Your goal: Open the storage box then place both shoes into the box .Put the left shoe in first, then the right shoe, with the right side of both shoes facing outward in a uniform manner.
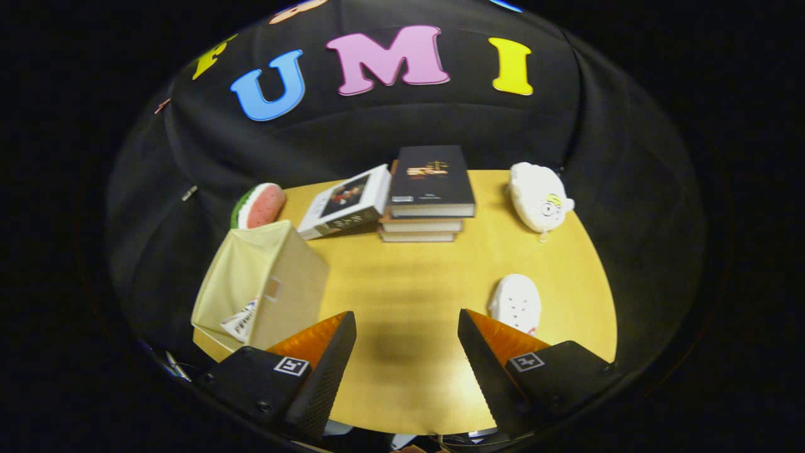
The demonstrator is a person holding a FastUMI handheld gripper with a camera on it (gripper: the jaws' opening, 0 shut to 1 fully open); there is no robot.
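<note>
Tongs (407,327) spread wide, holding nothing, hover over bare yellow table (409,283). Beige fabric storage box (264,286) stands just beyond the left finger, seemingly unopened. One white perforated clog (517,303) lies just beyond the right finger, within easy reach.

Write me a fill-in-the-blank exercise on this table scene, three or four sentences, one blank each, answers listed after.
1. The gripper has its fingers spread ____ over bare table.
2. The white shoe lies just beyond one finger, on the side ____ the storage box.
3. The dark book lies on top of a ____ of books.
4. The watermelon toy sits behind the box, and the white plush toy sits beyond the ____.

Missing words: open; opposite; stack; shoe
</note>
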